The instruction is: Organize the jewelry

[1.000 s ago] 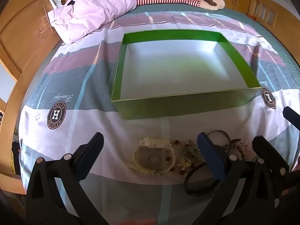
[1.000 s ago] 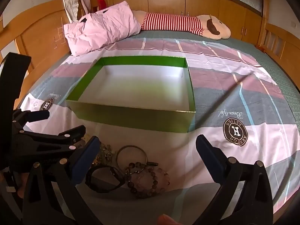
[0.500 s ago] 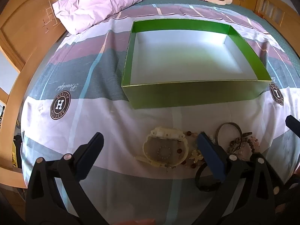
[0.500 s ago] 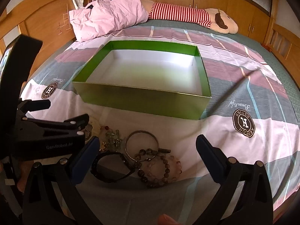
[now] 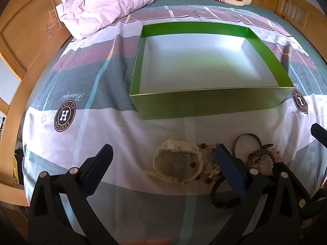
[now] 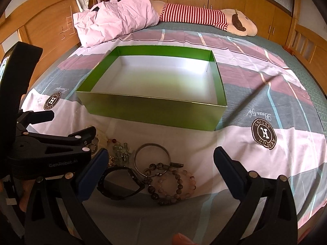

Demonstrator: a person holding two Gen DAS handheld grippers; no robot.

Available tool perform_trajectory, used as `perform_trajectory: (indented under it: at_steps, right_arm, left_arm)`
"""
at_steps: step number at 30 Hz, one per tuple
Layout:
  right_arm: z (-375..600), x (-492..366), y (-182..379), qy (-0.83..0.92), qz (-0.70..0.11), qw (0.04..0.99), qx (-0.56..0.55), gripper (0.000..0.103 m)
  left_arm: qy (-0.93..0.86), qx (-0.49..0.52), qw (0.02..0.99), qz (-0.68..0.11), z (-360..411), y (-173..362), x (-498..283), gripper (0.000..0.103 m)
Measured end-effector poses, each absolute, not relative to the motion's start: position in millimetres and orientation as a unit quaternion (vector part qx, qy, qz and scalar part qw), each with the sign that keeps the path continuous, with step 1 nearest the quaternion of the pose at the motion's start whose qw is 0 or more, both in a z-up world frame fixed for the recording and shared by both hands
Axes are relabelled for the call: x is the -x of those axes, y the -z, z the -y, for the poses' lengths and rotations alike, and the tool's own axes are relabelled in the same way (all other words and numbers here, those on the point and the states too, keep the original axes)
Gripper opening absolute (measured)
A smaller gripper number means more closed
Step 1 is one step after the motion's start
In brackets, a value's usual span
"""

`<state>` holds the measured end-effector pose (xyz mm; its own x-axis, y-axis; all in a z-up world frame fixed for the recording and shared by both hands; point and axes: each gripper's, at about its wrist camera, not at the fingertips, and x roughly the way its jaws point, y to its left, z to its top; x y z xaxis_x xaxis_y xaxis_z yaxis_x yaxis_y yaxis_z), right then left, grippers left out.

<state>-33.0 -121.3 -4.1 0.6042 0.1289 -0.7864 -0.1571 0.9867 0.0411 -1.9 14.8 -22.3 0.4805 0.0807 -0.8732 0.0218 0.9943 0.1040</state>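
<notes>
Plainly, the jewelry lies in a loose row on the bedspread [image 6: 255, 94] just in front of the green box [image 6: 155, 113], none of it inside yet, so the step in hand looks like the first pick. From the left wrist view, the cream watch [image 5: 178, 164] sits leftmost, curled into a closed loop with its case toward the box and its face up; the loop's long axis runs roughly from the box toward the camera. Beside it is a tangle of small beads and a gold charm [image 5: 212, 168], then the black watch [image 6: 120, 181], whose band forms a loop lying flat with its long axis across the view, then the metal bangle [image 6: 152, 156], flat and round with no real heading, and the beaded bracelets [image 6: 173, 183] overlapping each other and touching the bangle. The left tool [image 5: 163, 169] hovers low with its jaws spread wide and nothing between them, straddling the cream watch; the right tool [image 6: 159, 171] is likewise wide open and empty over the bangle and bracelets. A good grasp would come down across the thin band of one loop rather than its whole width, taking a piece at the pile's edge so neighbours are not dragged along. The tangled beads may snag. The two tools are close together, so working one at a time seems wise.
</notes>
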Motion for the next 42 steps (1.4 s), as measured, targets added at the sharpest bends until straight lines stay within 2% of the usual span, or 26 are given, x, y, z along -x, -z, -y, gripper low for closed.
perform_trajectory:
  at_steps: [42]
  right_arm:
    - [121.6, 33.9, 2.8, -0.078, -0.428, 0.9, 0.023, 0.102]
  left_arm:
    - [-0.015, -0.048, 0.859, -0.51, -16.6, 20.9, 1.8, 0.101]
